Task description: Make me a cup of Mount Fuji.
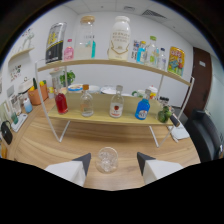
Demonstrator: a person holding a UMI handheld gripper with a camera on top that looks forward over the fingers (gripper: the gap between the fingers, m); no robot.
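Observation:
A clear glass cup (107, 159) with ice in it stands on the wooden table (45, 145), between my two fingertips with a gap at either side. My gripper (113, 163) is open around it. Beyond the cup, a two-tier shelf (112, 118) holds bottles on its lower board: a red-liquid bottle (61, 100), a clear bottle (87, 102), a clear bottle with a red label (116, 104), a blue bottle (142, 108) and a small green bottle (163, 114). The upper board carries tall jars and a white bottle (120, 39).
White metal shelf legs (61, 131) come down onto the table just beyond the cup. Small items and an orange pot (35, 95) crowd the table's left side. A black chair (206, 134) stands at the right, with a dark door (201, 75) behind it.

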